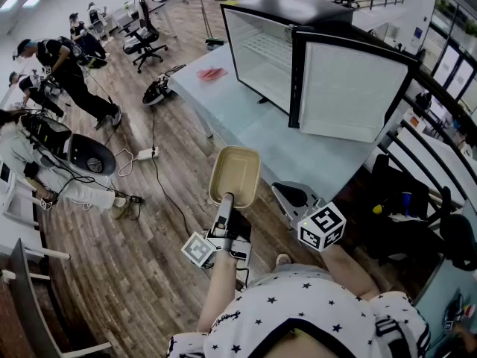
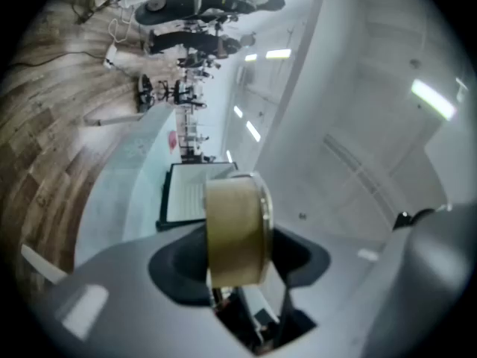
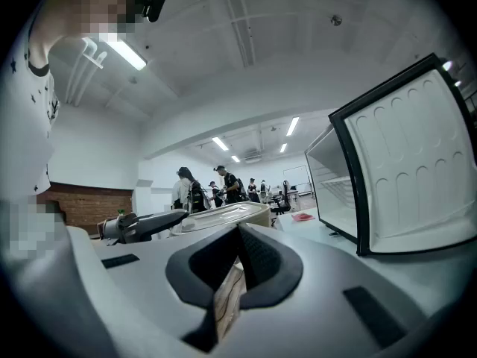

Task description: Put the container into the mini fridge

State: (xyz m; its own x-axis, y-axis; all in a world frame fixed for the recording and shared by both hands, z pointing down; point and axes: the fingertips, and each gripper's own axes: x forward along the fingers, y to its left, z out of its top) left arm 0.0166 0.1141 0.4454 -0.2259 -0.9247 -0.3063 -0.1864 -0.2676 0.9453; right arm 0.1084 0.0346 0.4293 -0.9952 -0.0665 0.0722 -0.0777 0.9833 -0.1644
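Observation:
A tan, shallow rectangular container (image 1: 235, 172) is held out over the wood floor, just short of the table's near corner. My left gripper (image 1: 225, 200) is shut on the container's near rim. In the left gripper view the container (image 2: 237, 230) stands edge-on between the jaws. The mini fridge (image 1: 262, 47) stands on the light grey table (image 1: 246, 129) with its door (image 1: 349, 89) swung open and its white inside bare. My right gripper (image 1: 292, 193) hovers at the table's near edge, jaws together and holding nothing; in its own view the container (image 3: 223, 216) shows to the left.
A red cloth (image 1: 212, 73) lies on the table's far end. Cables and a power strip (image 1: 147, 154) lie across the floor on the left, near several people and office chairs (image 1: 141, 36). A black railing (image 1: 417, 148) runs along the right.

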